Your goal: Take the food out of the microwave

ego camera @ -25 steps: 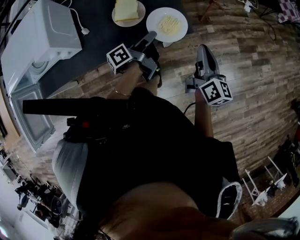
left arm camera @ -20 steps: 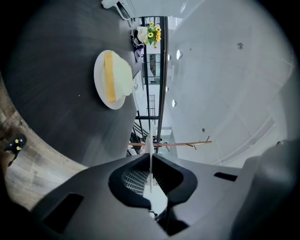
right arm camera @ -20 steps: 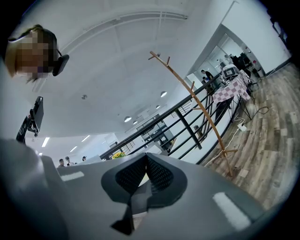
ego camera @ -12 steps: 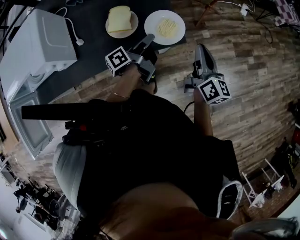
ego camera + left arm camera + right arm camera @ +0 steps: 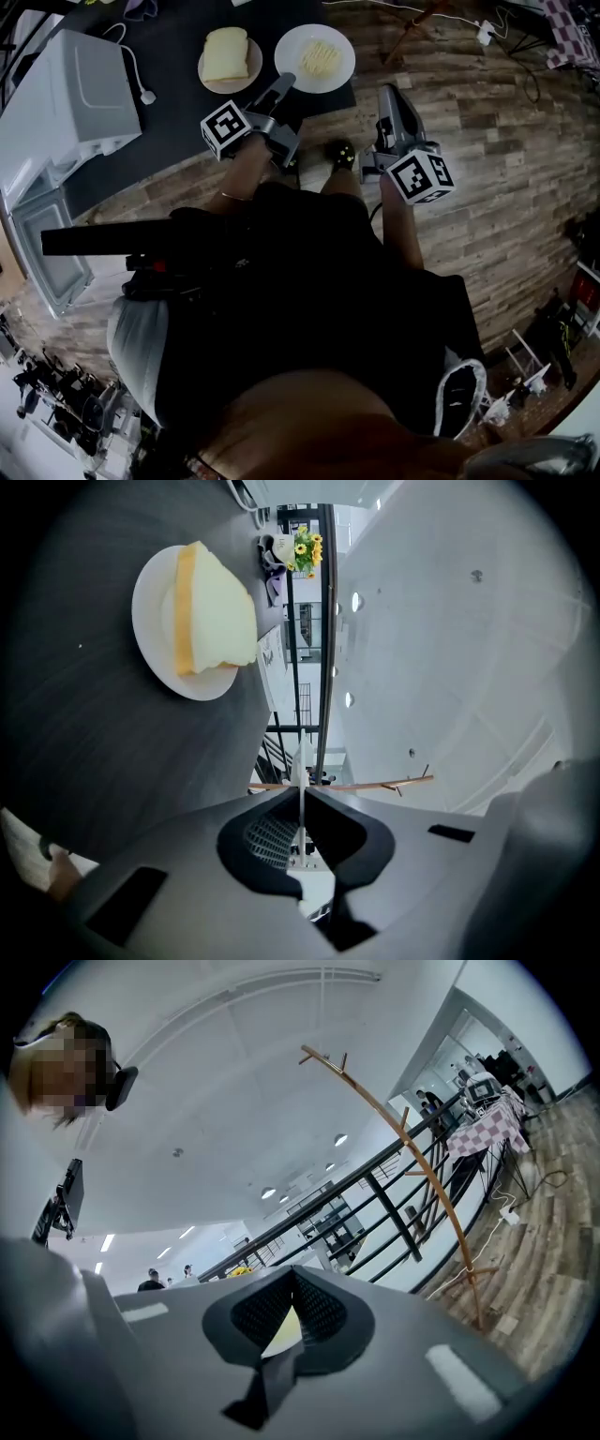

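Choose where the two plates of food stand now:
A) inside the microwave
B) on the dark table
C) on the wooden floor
B: the bread plate and the plate of yellow food both rest on the dark table, outside the microwave.

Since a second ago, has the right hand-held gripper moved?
Yes. The right hand-held gripper crept up the picture: its tip sat below the dark table's near corner, now level with it.

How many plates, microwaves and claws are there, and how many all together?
Plates: 2
Microwave: 1
Claws: 2
Total: 5
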The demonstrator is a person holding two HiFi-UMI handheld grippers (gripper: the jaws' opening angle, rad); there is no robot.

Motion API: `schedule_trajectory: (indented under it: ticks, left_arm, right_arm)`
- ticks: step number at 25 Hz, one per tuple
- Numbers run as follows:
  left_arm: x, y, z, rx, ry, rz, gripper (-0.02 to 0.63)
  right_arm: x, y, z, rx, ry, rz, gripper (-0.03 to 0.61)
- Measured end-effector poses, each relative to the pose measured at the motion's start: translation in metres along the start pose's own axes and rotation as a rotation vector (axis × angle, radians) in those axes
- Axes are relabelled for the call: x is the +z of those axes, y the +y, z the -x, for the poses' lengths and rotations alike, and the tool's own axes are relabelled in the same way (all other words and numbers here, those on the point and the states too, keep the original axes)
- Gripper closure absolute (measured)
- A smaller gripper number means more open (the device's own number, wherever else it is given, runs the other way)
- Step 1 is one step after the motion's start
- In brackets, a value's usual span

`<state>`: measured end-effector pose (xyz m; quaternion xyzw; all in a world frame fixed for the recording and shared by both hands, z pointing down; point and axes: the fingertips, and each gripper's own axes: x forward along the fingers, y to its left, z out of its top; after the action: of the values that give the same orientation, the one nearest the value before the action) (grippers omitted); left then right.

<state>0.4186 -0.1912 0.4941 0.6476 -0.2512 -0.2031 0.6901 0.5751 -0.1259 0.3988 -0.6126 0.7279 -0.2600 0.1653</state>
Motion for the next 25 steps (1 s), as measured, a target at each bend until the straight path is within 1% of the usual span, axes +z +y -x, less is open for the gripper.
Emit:
schedule_trajectory:
  ticks: [3, 7, 12, 15, 18, 25]
  left_arm:
    - [0.006, -0.002, -0.011, -0.004, -0.067, 0.01, 0.597]
    - [0.006, -0.001, -0.019, -0.014, -0.135, 0.022, 0.598]
    - [0.008, 0.014, -0.014, 0.024, -0.2, 0.028, 0.597]
    - [0.009, 0.015, -0.014, 0.028, -0.222, 0.046, 0.597]
    - [0.012, 0.021, -0.012, 0.048, -0.241, 0.043, 0.597]
    - [0.019, 0.04, -0.009, 0.093, -0.266, 0.049, 0.597]
  right_arm:
    - [0.02, -0.01, -0.015, 0.029, -0.009, 0.004, 0.578]
    - [0.037, -0.022, -0.032, 0.084, 0.017, 0.032, 0.578]
    - [0.034, -0.028, -0.048, 0.13, 0.065, 0.008, 0.578]
    - [0.028, -0.031, -0.052, 0.141, 0.092, -0.004, 0.578]
    - [0.023, -0.035, -0.054, 0.146, 0.109, -0.021, 0.578]
    - [0.02, -0.05, -0.053, 0.106, 0.1, -0.026, 0.578]
